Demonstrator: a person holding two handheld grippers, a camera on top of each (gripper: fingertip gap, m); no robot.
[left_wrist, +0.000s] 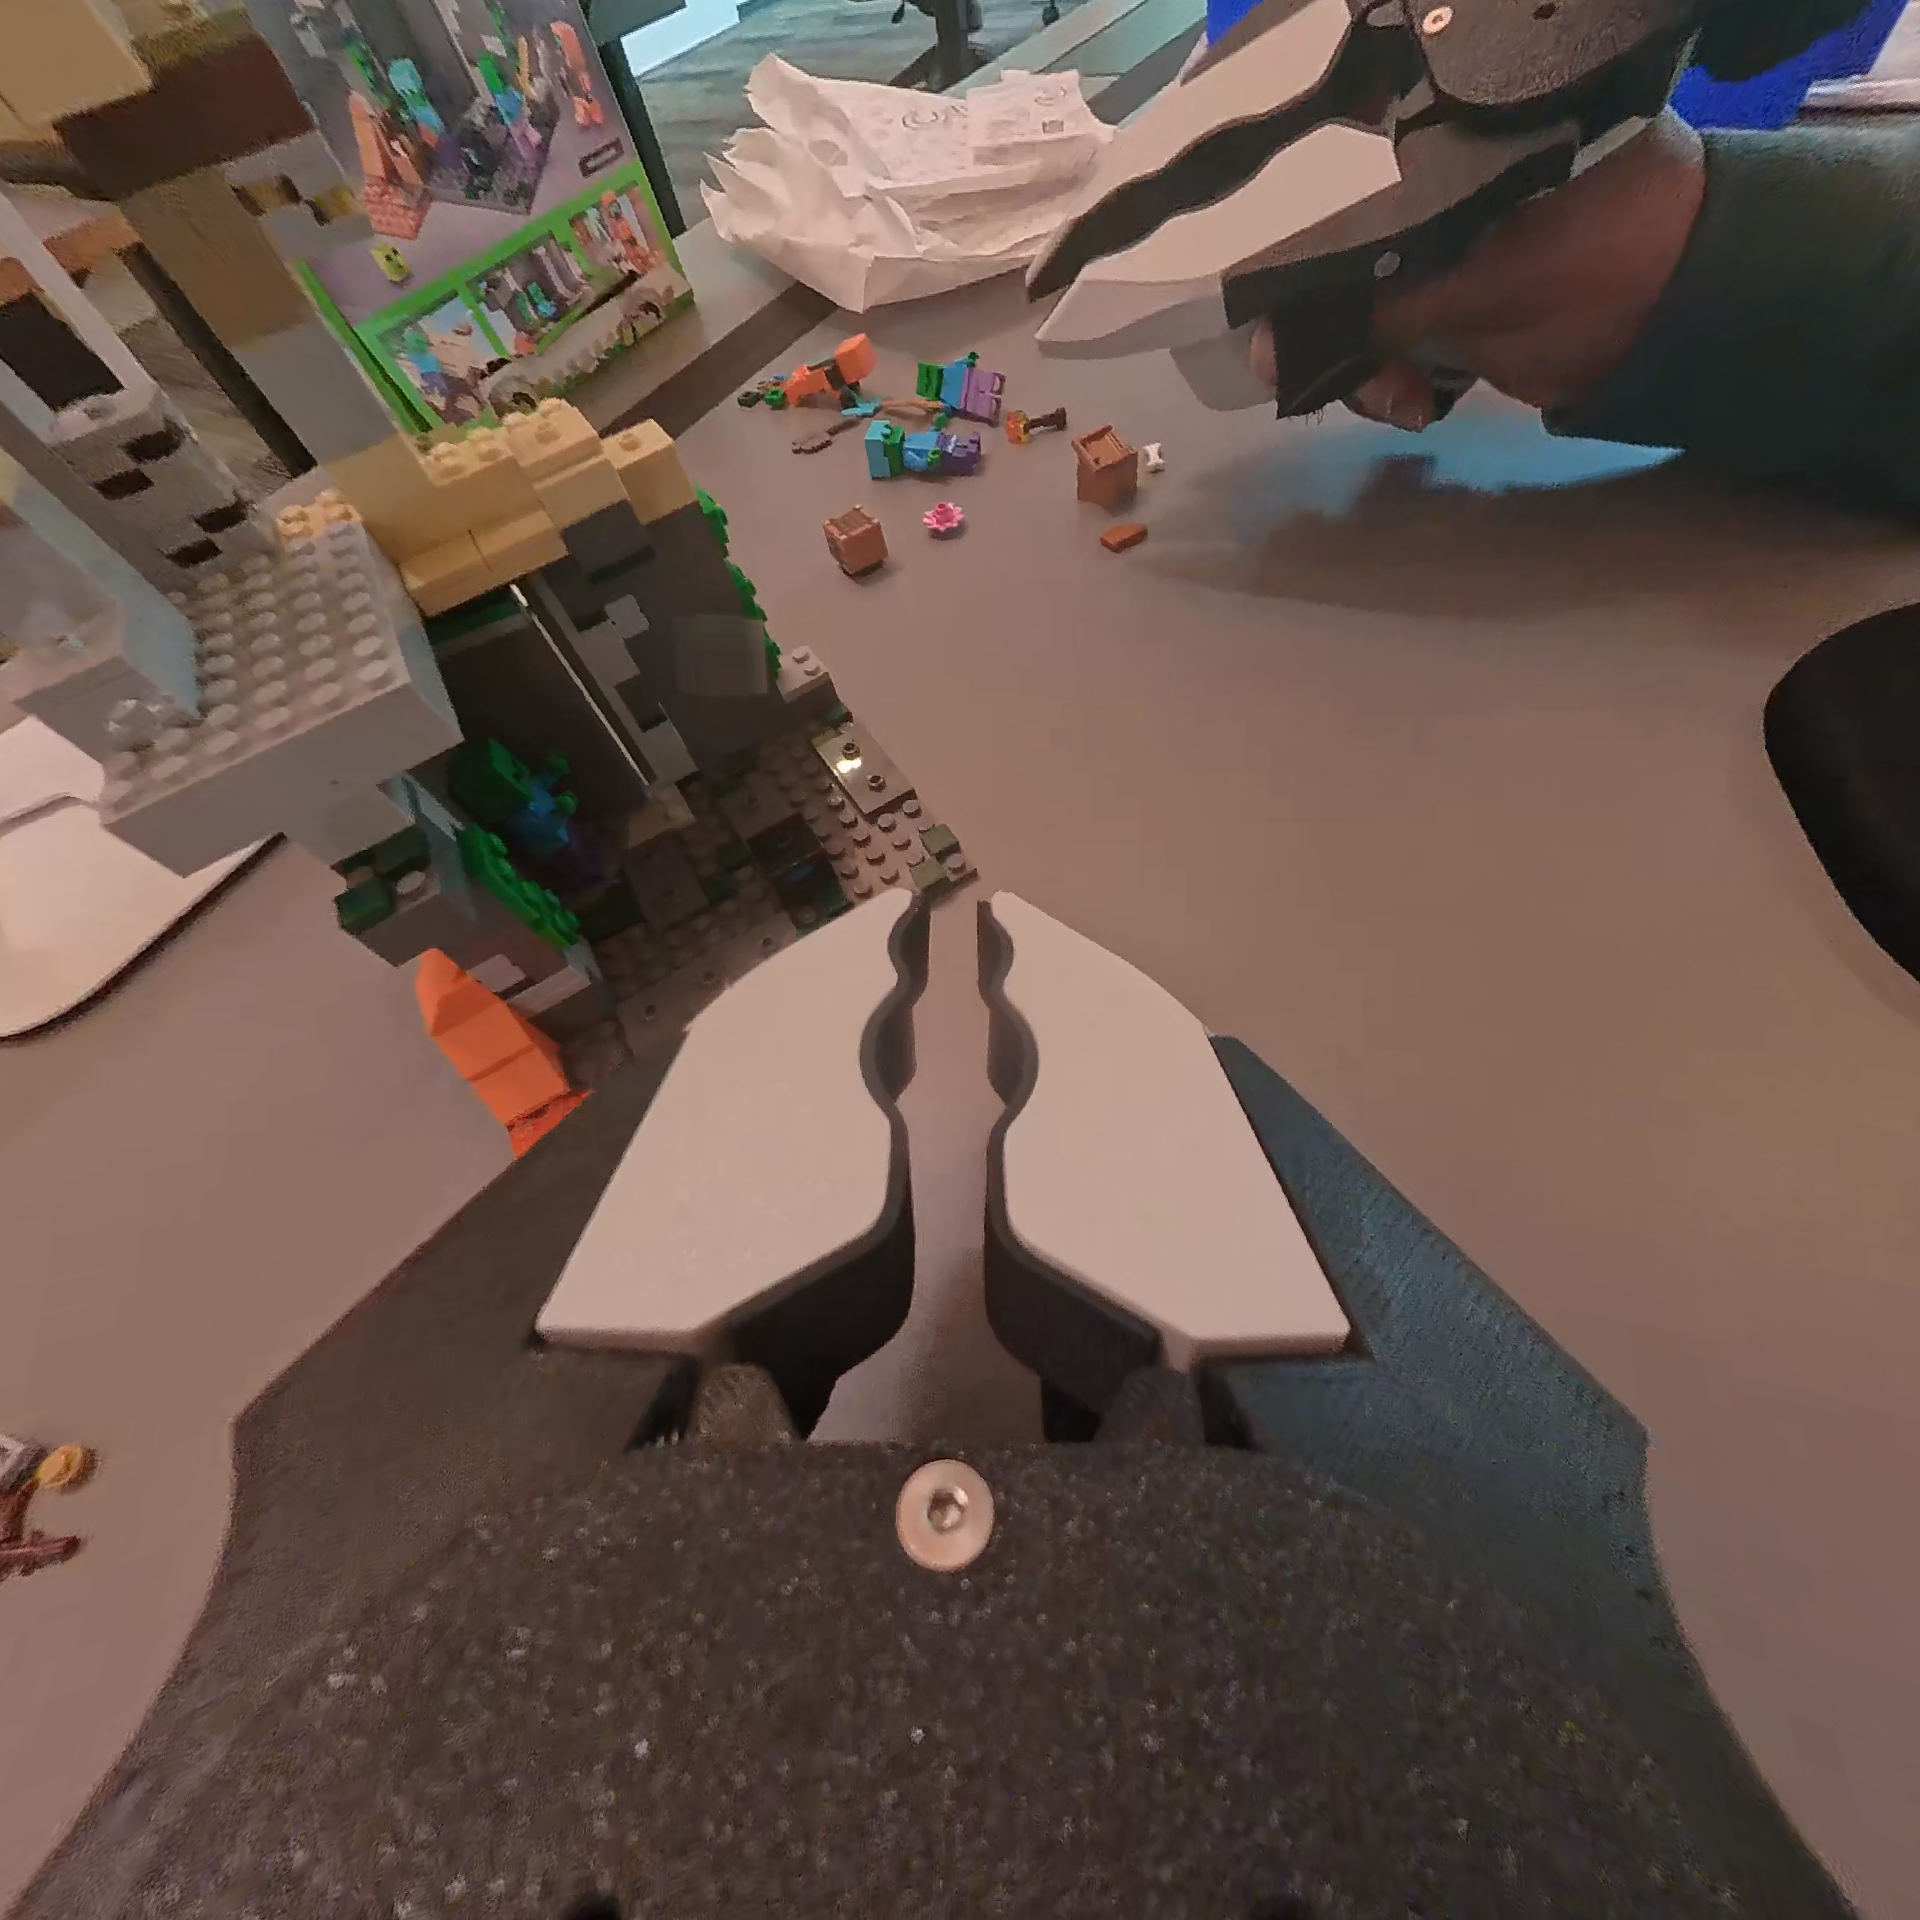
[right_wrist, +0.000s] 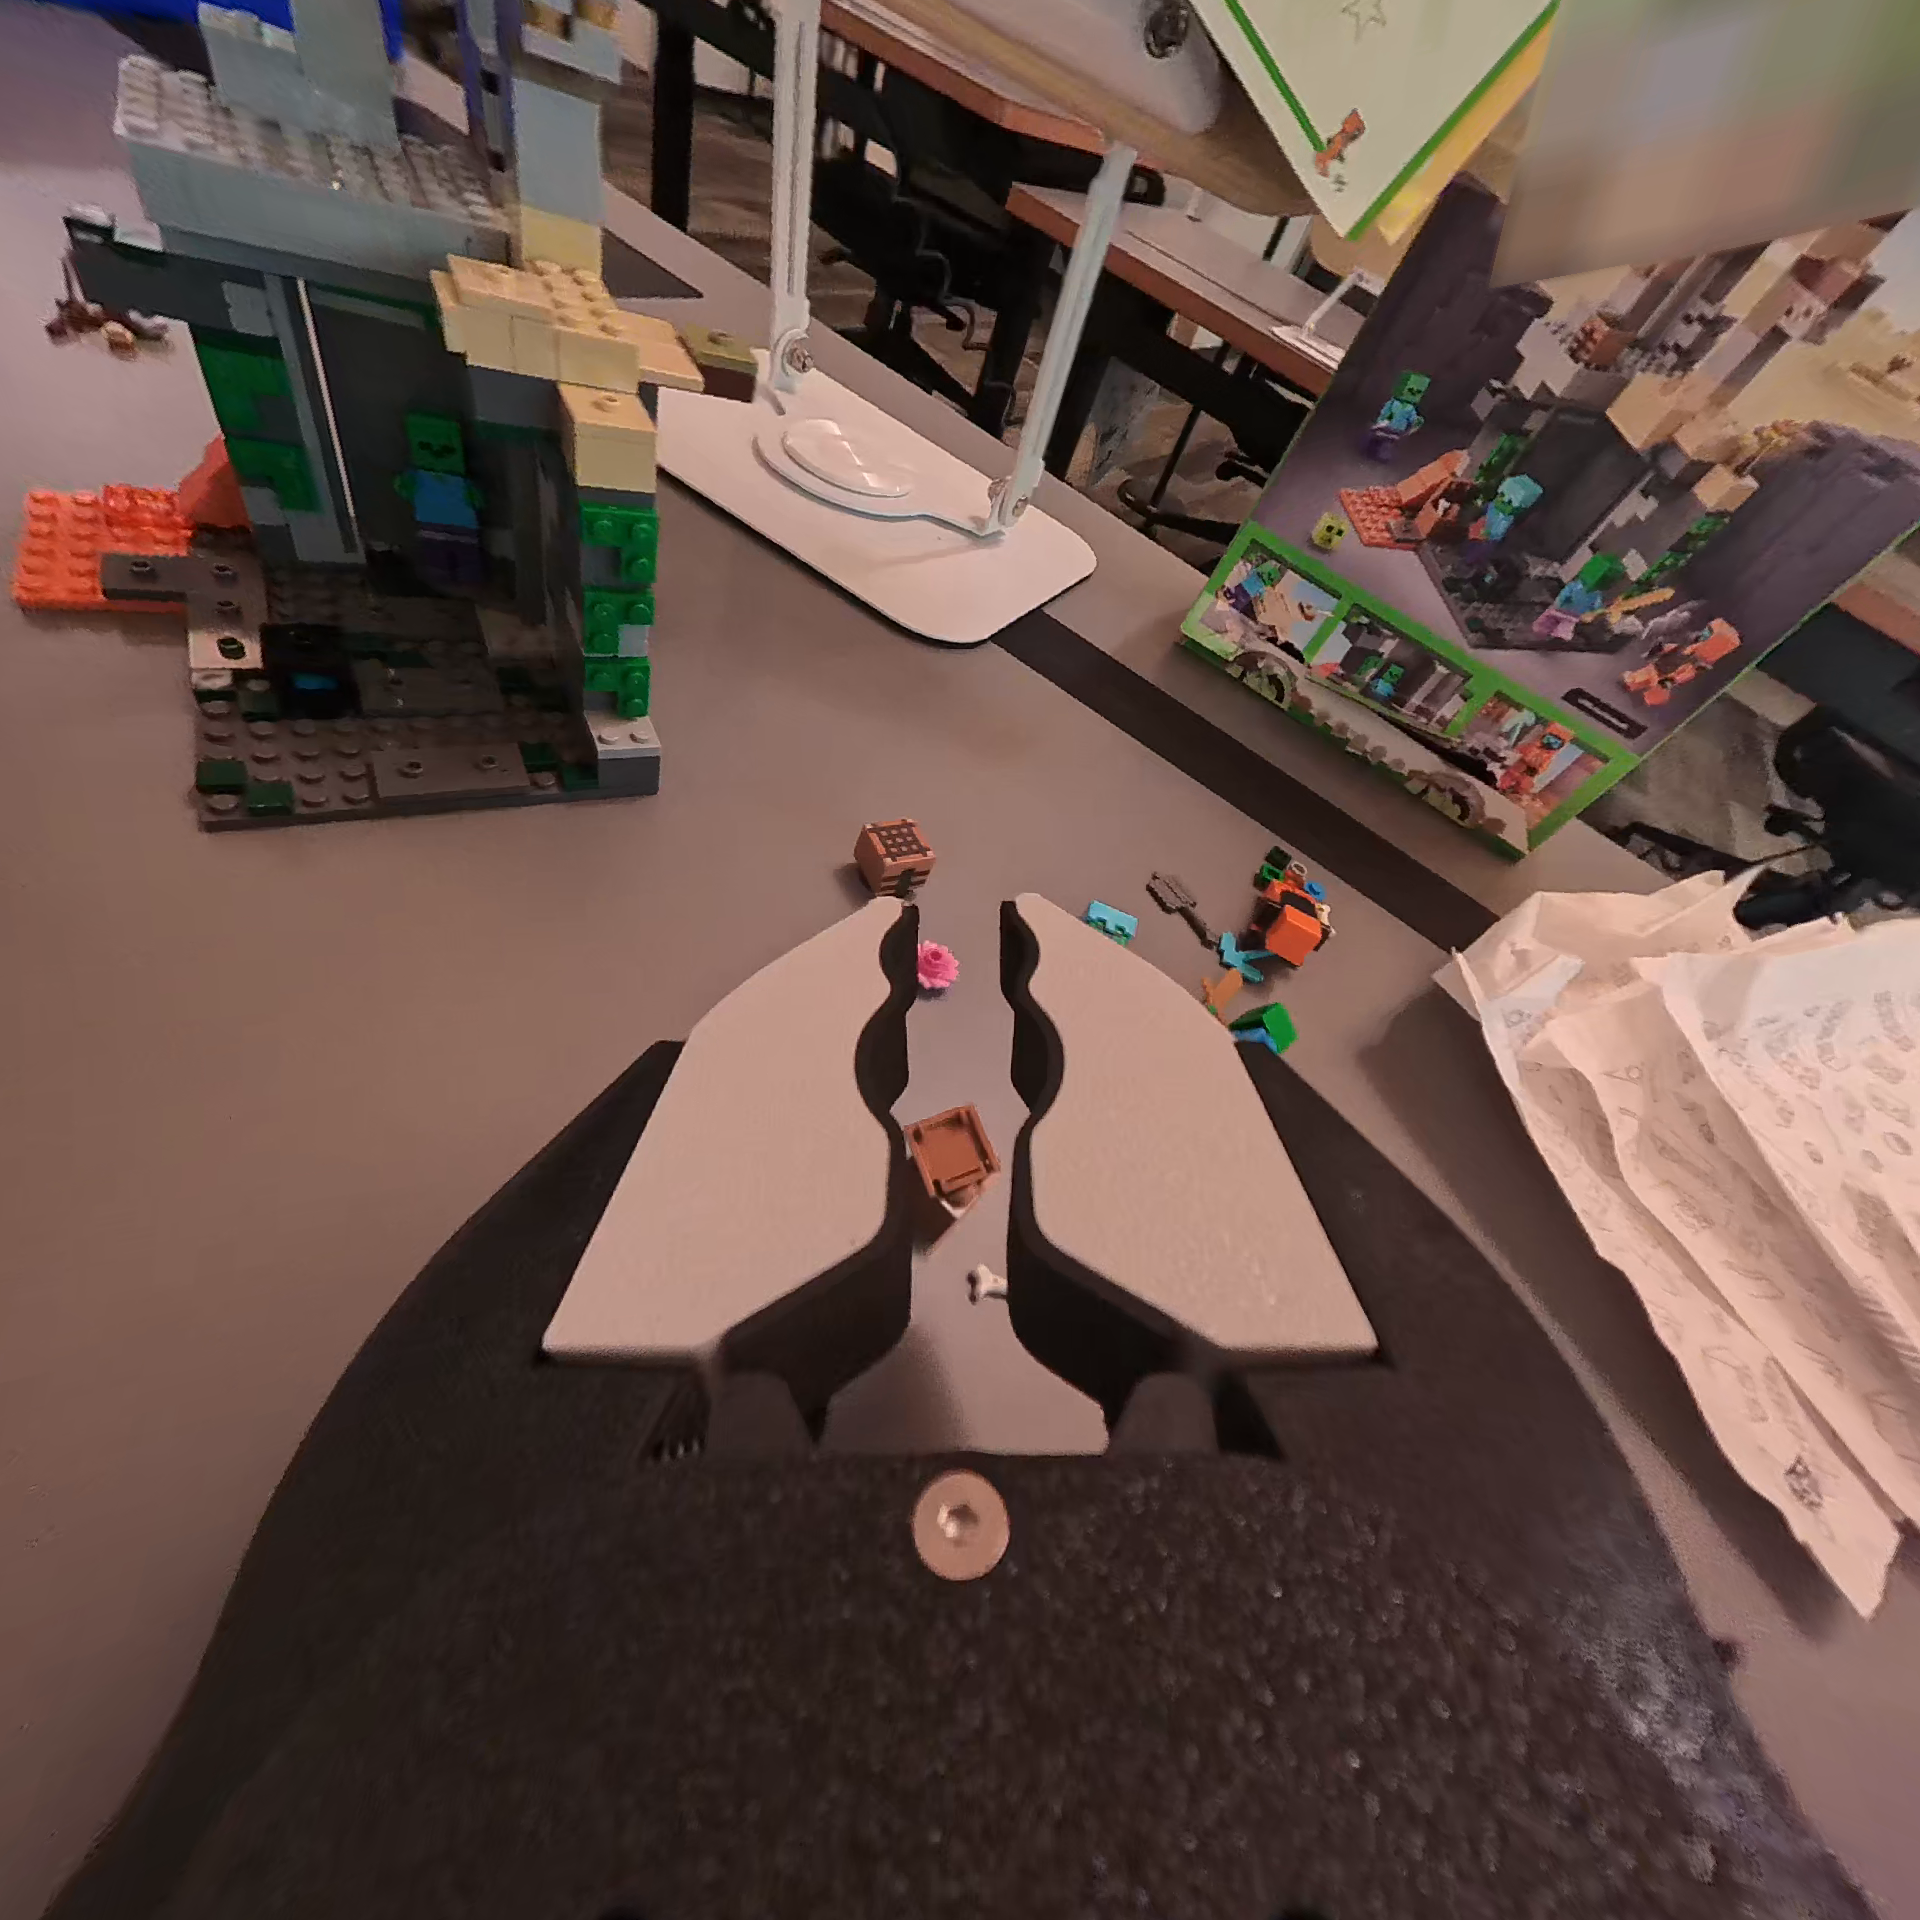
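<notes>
Both our tongs, left gripper (left_wrist: 953, 904) and right gripper (right_wrist: 958, 902), sit narrowly parted, empty, the right above two brown cubes (right_wrist: 951, 1153), one pink flower (right_wrist: 936, 965).

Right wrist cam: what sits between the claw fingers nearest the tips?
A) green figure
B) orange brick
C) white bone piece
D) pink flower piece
D: the pink flower piece lies in the gap just behind the right claw tips; the brown crate and white bone piece lie further back.
</notes>
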